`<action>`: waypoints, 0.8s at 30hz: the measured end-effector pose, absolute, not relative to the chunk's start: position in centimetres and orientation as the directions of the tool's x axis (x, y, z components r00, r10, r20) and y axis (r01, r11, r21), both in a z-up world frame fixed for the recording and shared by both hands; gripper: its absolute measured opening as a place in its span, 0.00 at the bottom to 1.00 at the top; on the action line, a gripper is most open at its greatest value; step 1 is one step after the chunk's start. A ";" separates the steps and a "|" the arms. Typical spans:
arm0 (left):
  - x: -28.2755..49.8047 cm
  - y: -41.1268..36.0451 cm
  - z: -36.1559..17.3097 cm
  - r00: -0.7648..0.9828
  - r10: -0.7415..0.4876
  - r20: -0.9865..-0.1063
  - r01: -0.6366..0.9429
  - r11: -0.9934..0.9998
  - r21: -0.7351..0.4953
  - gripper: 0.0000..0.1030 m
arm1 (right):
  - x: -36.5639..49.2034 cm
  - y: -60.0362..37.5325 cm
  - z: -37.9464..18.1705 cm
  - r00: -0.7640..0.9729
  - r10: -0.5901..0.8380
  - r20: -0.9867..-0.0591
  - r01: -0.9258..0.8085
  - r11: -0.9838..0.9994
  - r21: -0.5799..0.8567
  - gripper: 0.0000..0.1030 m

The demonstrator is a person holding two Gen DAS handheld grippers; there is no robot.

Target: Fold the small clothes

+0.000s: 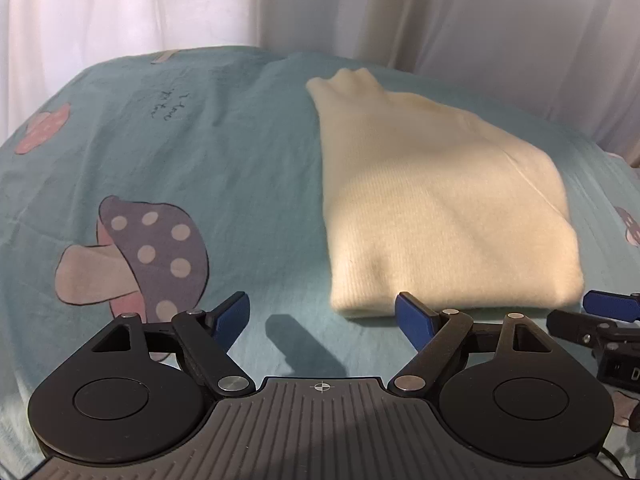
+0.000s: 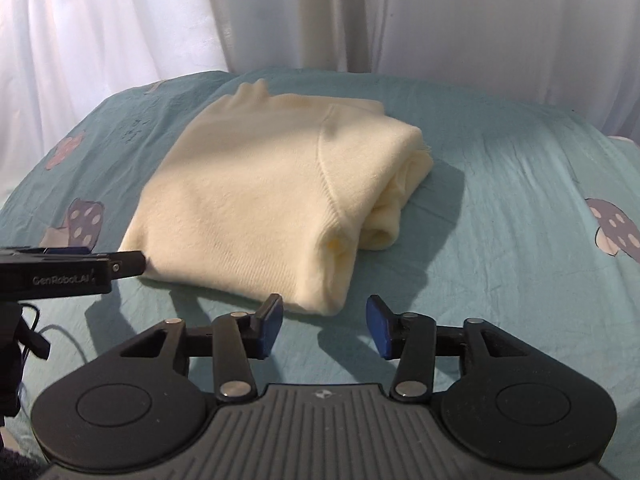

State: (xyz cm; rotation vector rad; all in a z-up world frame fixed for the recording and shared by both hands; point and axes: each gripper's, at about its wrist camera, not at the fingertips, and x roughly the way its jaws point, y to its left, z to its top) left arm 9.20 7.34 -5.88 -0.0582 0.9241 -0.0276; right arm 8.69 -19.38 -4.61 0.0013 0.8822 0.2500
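We see a cream sweater [image 2: 256, 196] of soft, finely ribbed knit, matt and fuzzy, on a teal printed cotton-like bedsheet [image 1: 240, 184], lightly creased. The left gripper [image 1: 322, 316] shows matt black plastic, shiny metal pins, blue pads.

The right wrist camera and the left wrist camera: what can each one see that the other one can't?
Only the right wrist view shows the sweater's bunched, layered side edge and the left hand-held gripper from the side. Only the left wrist view shows the big purple mushroom up close and the right hand-held gripper poking in. Both show the folded cream sweater on the teal bedsheet, white curtains behind, and open jaws holding nothing.
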 end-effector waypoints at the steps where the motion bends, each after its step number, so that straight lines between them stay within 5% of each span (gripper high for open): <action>1: 8.8 7.3 -5.7 0.596 -0.056 -0.801 0.005 0.998 -0.066 0.89 | 7.8 -19.1 -4.4 0.608 0.230 -0.760 -0.239 0.966 0.102 0.71; 6: 7.0 6.9 -4.3 0.585 -0.040 -0.810 -0.010 0.998 -0.057 0.94 | 4.7 -19.2 -3.6 0.609 0.269 -0.746 -0.249 0.958 0.143 0.95; 15: 6.8 6.6 -2.1 0.587 -0.019 -0.810 -0.045 0.997 -0.057 0.99 | 3.9 -18.6 0.0 0.613 0.205 -0.763 -0.223 0.971 0.081 0.96; 20: 6.8 5.2 -0.9 0.614 0.061 -0.787 -0.017 0.998 0.064 1.00 | 5.7 -19.5 0.1 0.495 0.222 -0.840 -0.140 0.975 0.175 0.96; 24: 6.9 4.5 -0.4 0.617 0.067 -0.784 -0.005 0.997 0.082 1.00 | 7.1 -19.9 -0.6 0.434 0.102 -0.895 -0.040 0.995 0.094 0.96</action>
